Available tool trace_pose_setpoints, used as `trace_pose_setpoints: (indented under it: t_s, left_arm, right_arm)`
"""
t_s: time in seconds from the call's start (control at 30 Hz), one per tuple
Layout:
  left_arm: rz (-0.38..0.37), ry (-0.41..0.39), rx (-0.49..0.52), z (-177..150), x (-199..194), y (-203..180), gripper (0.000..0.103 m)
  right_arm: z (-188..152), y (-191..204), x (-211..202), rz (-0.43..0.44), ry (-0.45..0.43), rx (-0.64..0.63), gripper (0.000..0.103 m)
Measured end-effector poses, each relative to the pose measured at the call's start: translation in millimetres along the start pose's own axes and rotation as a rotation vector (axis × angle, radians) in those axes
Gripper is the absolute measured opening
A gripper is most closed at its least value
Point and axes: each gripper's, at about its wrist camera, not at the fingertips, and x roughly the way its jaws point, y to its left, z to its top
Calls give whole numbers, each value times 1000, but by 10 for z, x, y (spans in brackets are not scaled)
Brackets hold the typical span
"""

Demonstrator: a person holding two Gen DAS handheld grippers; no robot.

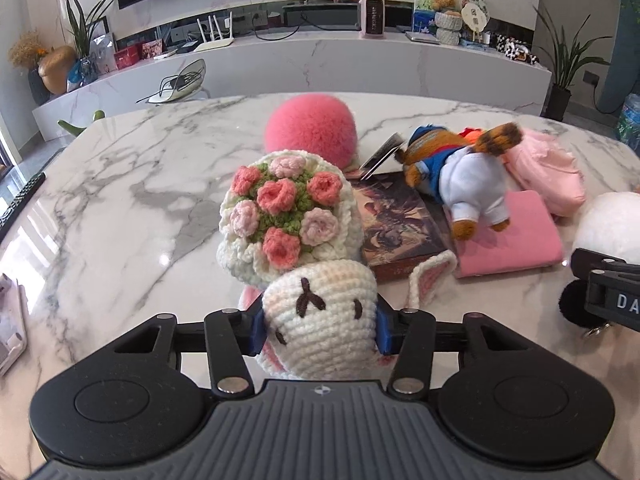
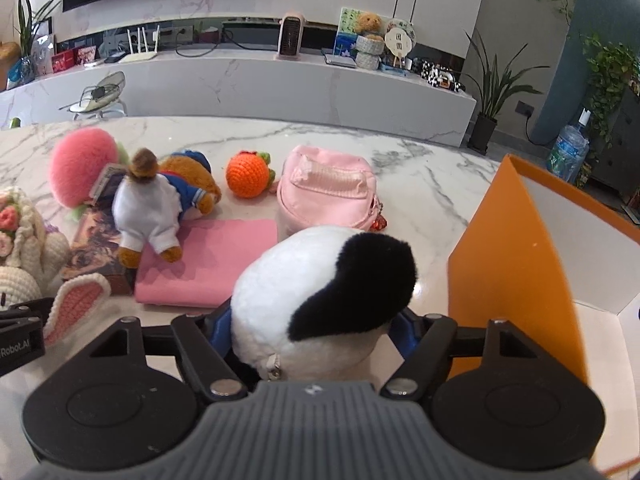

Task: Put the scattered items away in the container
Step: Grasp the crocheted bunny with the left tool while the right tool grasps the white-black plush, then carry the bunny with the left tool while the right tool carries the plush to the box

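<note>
Blue pads (image 1: 259, 330) of the left gripper (image 1: 320, 332) press both sides of a crocheted white rabbit (image 1: 320, 320), clamped on its head. Crocheted rose bouquet (image 1: 284, 216) sits just beyond those fingers, joined to the rabbit. Further out: a picture book (image 1: 400, 224), a pink pompom (image 1: 310, 128), a bear in blue and white (image 1: 460, 176) lying on a pink notebook (image 1: 516, 236).

Right gripper (image 2: 316, 328) is closed around a black-and-white plush ball (image 2: 320, 292), pads (image 2: 218, 330) against its sides. Beyond its fingers stand a pink pouch (image 2: 328, 196) and a crocheted orange (image 2: 246, 178). Orange container (image 2: 512, 260) stands just to the right of the fingers, open. All rest on a marble table (image 1: 132, 184).
</note>
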Motion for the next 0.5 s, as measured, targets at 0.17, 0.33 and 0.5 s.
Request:
trace_pose_setpoints:
  t_s: [0.17,0.33,0.5]
  left_arm:
    - [-26,-16,-14,-3,-283,10,57]
    - [-42,-67,-15,25,-642,10,57]
    - [-64,-131,5,62,-1022,-70,57]
  right_arm:
    - [30,-10,-262,20,-41,8,75]
    - [44,-44,-613,39,-100,24,75]
    - [30,-148,-1002,49,-163,54,75]
